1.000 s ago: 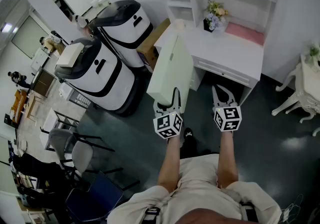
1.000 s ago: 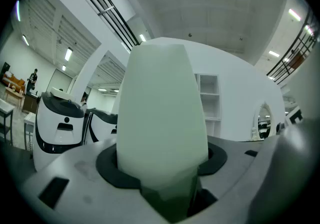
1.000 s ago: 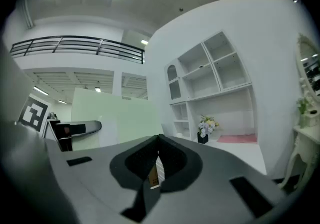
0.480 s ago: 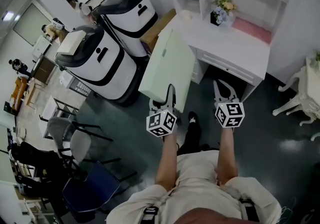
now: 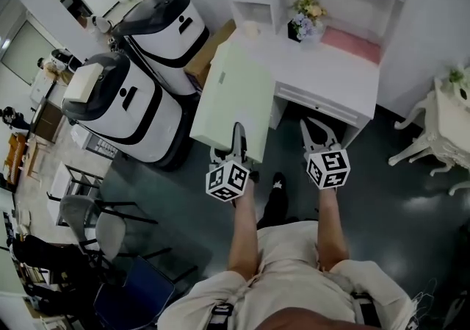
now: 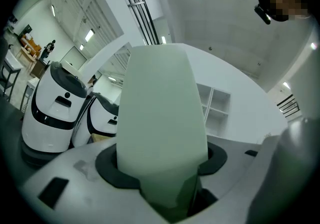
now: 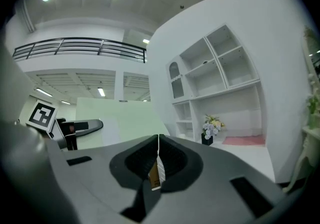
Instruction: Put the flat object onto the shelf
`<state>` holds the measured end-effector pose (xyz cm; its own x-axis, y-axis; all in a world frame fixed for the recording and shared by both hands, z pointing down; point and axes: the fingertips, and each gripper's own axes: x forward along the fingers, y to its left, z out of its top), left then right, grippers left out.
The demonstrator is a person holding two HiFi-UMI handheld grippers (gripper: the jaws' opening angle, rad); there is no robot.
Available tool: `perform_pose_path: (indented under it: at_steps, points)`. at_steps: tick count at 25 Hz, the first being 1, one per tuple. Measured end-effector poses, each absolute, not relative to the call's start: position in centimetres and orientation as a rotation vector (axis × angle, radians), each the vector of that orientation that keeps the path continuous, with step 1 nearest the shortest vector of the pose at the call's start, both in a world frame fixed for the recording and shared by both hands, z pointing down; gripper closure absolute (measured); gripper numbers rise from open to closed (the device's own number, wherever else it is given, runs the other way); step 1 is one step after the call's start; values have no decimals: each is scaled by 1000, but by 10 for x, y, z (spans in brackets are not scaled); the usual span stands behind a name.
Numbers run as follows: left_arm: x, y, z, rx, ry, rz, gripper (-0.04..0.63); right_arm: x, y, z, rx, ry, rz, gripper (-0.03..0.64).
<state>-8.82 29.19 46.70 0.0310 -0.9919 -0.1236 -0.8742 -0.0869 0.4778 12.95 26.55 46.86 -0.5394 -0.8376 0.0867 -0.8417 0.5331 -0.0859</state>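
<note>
The flat object is a pale green board (image 5: pixel 235 97). My left gripper (image 5: pixel 237 143) is shut on its lower edge and holds it upright and tilted, its top edge near the white desk (image 5: pixel 345 75). In the left gripper view the board (image 6: pixel 160 118) rises from between the jaws of that gripper (image 6: pixel 162 173) and fills the middle. My right gripper (image 5: pixel 314 134) hangs shut and empty to the right, in front of the desk. In the right gripper view the closed right gripper (image 7: pixel 159 143) points at the white shelf unit (image 7: pixel 215 73), with the board (image 7: pixel 120 120) at its left.
Two white-and-black robot machines (image 5: pixel 150 34) (image 5: pixel 117 112) stand left of the desk, a cardboard box (image 5: pixel 208 56) between them and it. A flower pot (image 5: pixel 303 18) and a pink mat (image 5: pixel 351 40) lie on the desk. Chairs (image 5: pixel 99 222) stand lower left, a white ornate table (image 5: pixel 452 112) at right.
The left gripper and the board have shifted a little to the left in the head view. The right gripper stays shut beside it.
</note>
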Motion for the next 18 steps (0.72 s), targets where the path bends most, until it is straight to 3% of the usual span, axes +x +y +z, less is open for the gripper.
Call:
perform_pose_path:
  at_steps: [18]
  points:
    - [-86,138,456,1970,-1849,-784,334,154,126,457,1474,-2652,127,546]
